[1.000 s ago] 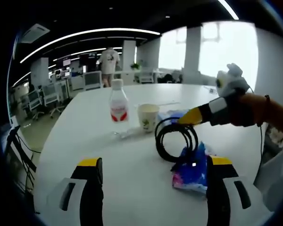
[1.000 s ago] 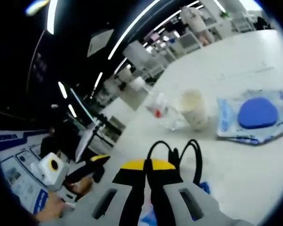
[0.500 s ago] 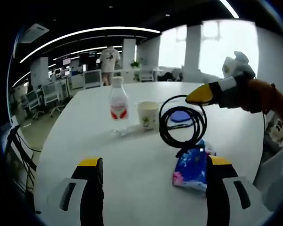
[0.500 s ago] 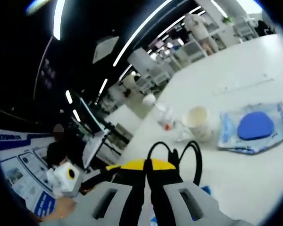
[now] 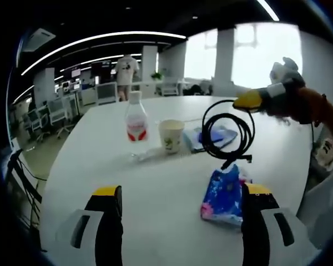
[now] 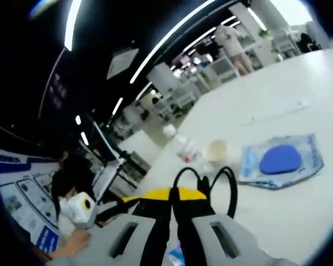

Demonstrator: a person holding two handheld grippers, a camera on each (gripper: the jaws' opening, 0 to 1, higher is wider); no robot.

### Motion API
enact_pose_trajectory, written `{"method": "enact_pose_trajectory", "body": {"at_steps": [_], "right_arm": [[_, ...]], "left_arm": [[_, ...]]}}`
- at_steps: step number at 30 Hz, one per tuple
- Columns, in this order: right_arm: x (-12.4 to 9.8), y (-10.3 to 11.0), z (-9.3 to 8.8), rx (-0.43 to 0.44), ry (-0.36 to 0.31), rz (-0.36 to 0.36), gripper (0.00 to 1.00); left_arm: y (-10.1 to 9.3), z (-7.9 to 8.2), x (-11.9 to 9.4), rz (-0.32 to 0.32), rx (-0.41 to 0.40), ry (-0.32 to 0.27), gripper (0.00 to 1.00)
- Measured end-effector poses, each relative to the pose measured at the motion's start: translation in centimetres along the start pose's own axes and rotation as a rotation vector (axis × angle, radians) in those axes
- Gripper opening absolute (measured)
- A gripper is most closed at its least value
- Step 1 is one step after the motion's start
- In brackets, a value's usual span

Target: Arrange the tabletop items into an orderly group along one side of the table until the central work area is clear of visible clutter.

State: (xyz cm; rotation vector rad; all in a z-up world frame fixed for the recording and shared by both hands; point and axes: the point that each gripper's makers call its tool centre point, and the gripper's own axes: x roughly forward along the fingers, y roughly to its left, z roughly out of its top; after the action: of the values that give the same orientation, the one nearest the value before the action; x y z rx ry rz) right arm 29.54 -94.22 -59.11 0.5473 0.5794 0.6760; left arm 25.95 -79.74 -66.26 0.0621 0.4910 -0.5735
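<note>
In the left gripper view, the right gripper comes in from the right, its yellow-tipped jaws clenched on a coiled black cable that hangs in the air above the white table, clear of its surface. Below the coil a blue floral packet lies on the table, just beside the left gripper's right jaw. The left gripper is released, its jaws spread wide with nothing between them. Farther back stand a clear plastic bottle with a red label and a paper cup, near each other, with a flat bag holding a blue disc behind the coil. In the right gripper view, the jaws are pressed together around the cable loops, and the bottle, cup and blue-disc bag lie on the table beyond.
</note>
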Motion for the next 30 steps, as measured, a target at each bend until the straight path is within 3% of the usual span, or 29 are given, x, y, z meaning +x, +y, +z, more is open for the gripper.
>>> {"method": "enact_pose_trajectory", "body": {"at_steps": [10,30], "right_arm": [[-3.1,-2.4,1.2,0.018,-0.053,-0.060,0.00],[-7.7,-7.9,0.9,0.059,-0.078,-0.182,0.00]], "left_arm": [[-0.9,0.0,0.3,-0.025,-0.002,-0.009,0.88],[-1.8,0.1,0.6,-0.048,0.020,0.003,0.88]]}}
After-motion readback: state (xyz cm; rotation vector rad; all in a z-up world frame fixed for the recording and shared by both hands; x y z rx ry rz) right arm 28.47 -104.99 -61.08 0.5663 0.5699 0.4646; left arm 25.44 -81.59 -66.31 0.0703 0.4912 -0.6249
